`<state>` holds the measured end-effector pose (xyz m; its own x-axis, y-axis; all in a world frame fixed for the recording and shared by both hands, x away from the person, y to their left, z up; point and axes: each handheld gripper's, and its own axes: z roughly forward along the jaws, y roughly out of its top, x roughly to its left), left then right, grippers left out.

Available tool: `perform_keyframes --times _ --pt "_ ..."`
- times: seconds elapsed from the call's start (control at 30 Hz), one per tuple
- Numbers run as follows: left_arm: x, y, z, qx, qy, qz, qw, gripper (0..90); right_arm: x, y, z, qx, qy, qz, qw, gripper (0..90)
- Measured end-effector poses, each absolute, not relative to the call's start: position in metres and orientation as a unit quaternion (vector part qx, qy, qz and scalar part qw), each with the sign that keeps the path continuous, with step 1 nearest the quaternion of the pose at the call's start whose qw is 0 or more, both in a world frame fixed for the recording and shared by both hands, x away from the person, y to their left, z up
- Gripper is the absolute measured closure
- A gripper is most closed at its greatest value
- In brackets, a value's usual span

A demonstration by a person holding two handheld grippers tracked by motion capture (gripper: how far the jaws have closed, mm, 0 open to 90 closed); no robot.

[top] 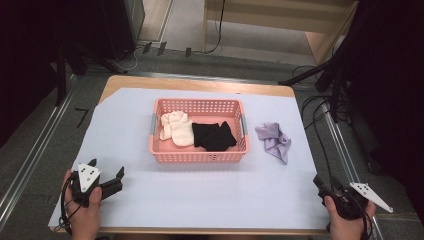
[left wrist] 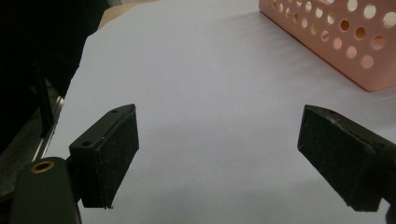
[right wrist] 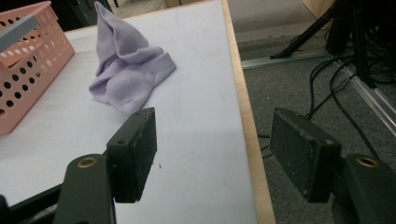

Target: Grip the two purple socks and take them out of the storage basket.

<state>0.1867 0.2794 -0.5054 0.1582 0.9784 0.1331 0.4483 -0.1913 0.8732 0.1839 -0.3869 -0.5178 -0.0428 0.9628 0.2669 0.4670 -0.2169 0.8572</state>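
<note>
Right gripper view: the right gripper [right wrist: 212,156] is spread, empty, straddling the table edge [right wrist: 243,116] — the lilac cloth [right wrist: 128,70] lies ahead-left. Reaching from here risks a jaw catching that edge. The left gripper [left wrist: 217,156] is released too, with the pink basket [left wrist: 336,42] ahead-right.

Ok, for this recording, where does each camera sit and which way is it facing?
High view: above the person's side, looking forward and down on the table; both hands show, with the left hand-held gripper and right hand-held gripper.
Left gripper view: rides the left hand-held gripper, facing across the table past a corner of the pink basket; open jaws show.
Right gripper view: rides the right hand-held gripper, facing the purple cloth near the table's edge; open jaws show.
Shared: the pink basket.
</note>
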Motion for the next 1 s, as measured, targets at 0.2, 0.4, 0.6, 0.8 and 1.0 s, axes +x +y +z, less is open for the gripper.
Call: perform_keyframes --times 0.2,0.4,0.6,0.8,1.0 --pt "0.187 0.280 -0.505 0.673 0.532 0.372 0.354 13.6 0.176 -0.382 -0.532 0.642 0.554 0.462 0.260 33.2" --pt "0.188 0.281 -0.505 0.674 0.533 0.370 0.353 13.6 0.179 -0.370 -0.540 0.647 0.574 0.434 0.253 35.5" --pt "0.189 0.281 -0.505 0.674 0.536 0.367 0.353 13.5 0.176 -0.366 -0.541 0.643 0.568 0.437 0.270 36.3" --pt "0.189 0.281 -0.505 0.676 0.537 0.364 0.350 13.5 0.176 -0.364 -0.541 0.646 0.570 0.429 0.270 37.3" --pt "0.189 0.281 -0.505 0.675 0.536 0.365 0.352 13.5 0.176 -0.363 -0.542 0.647 0.573 0.425 0.268 37.4"
